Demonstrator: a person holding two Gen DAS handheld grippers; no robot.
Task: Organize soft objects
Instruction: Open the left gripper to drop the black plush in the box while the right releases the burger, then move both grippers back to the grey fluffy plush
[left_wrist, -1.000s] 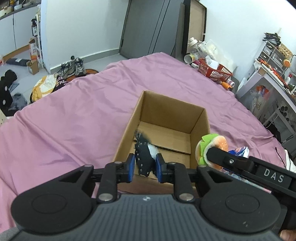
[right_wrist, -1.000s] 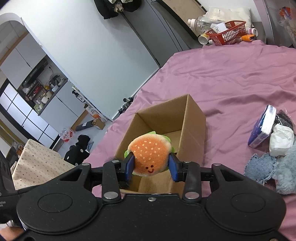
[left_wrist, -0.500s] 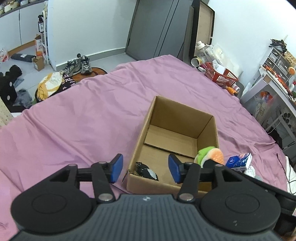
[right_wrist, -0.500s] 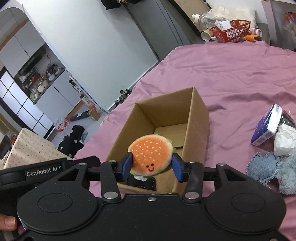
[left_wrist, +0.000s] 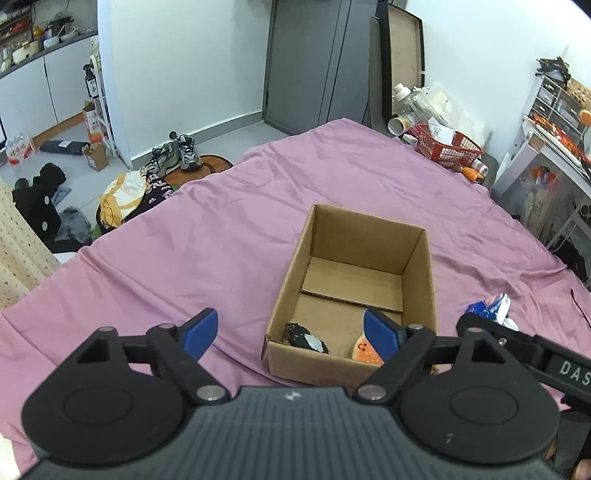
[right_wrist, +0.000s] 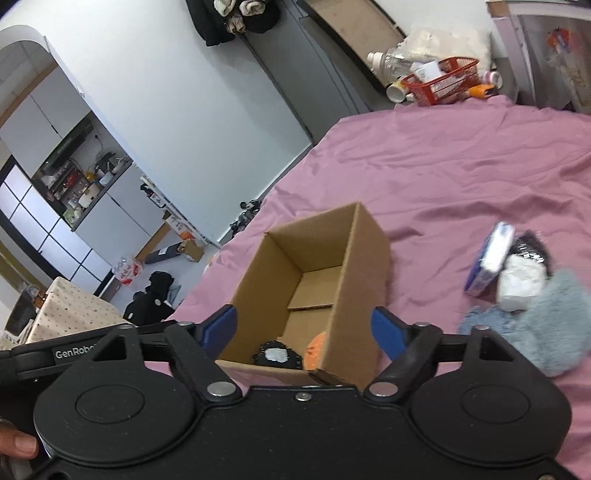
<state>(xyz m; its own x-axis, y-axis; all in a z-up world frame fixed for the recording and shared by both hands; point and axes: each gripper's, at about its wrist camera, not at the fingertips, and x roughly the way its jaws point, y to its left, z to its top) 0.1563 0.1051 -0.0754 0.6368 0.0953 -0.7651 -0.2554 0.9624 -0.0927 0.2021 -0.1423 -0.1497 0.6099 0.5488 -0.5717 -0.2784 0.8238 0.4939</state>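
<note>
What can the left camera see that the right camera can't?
Only the left wrist view shows the shoes on the floor and the burger toy's smiley face.

Only the right wrist view shows the fluffy grey cloth, the white bundle beside it, and a fingertip at the picture's edge.

Both show the cardboard box on the pink bedsheet, with the burger toy and the black-and-white toy lying inside, the red basket, the blue packet, and open tongs holding nothing.
</note>
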